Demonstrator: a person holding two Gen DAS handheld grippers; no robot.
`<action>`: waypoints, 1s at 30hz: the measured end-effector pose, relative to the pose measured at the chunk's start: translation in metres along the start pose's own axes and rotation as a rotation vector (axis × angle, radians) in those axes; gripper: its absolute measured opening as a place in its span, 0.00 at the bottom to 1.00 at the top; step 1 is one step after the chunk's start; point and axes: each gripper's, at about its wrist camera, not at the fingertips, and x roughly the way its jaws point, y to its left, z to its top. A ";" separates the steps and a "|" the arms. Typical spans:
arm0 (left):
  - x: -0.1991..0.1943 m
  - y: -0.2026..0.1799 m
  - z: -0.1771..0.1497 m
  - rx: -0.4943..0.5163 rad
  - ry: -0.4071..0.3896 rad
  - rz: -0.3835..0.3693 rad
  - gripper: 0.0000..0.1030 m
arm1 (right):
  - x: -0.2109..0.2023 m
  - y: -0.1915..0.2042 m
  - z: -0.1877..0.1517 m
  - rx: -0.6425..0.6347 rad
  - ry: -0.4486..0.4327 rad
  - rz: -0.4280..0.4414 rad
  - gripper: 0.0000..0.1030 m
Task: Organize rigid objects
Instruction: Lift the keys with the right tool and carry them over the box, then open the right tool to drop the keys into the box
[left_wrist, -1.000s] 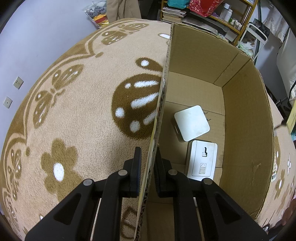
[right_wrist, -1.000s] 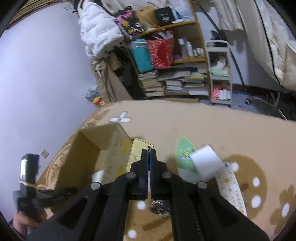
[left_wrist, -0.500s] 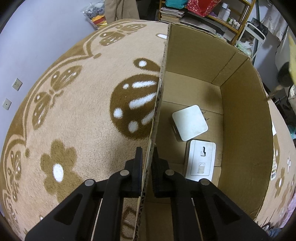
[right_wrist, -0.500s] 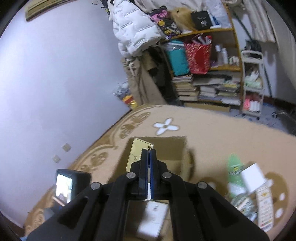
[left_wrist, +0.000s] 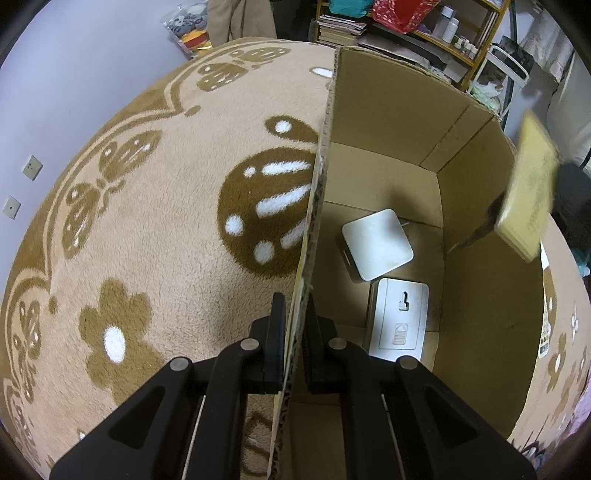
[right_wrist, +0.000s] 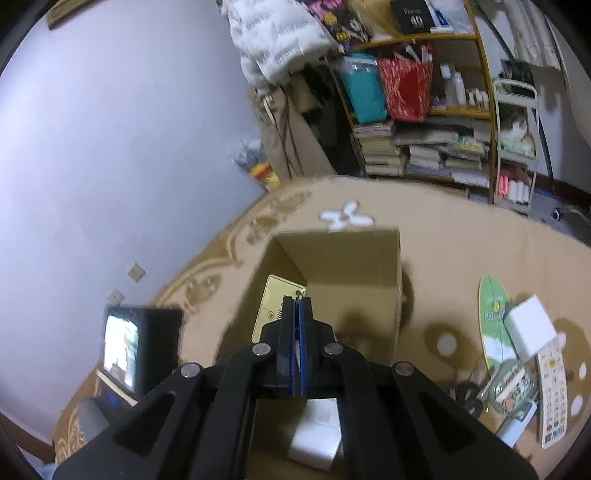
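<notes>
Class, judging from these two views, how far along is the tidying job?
Done: two white boxes lie in the carton. In hand: left tongs clamp the carton's wall; right tongs hold a gold card above it. Left: loose items on the rug.

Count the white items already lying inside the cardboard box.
2: a square white box mid-floor and a flat white device just nearer the left gripper. The near corner is hidden.
</notes>
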 end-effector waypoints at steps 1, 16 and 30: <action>0.000 -0.001 0.000 0.013 0.001 0.006 0.06 | 0.003 -0.003 -0.004 0.000 0.016 -0.005 0.03; -0.001 -0.005 -0.002 0.025 0.003 0.033 0.07 | -0.006 -0.019 -0.021 -0.027 0.034 -0.086 0.05; -0.001 -0.003 -0.001 0.009 0.006 0.025 0.08 | -0.031 -0.058 -0.022 0.057 0.025 -0.228 0.70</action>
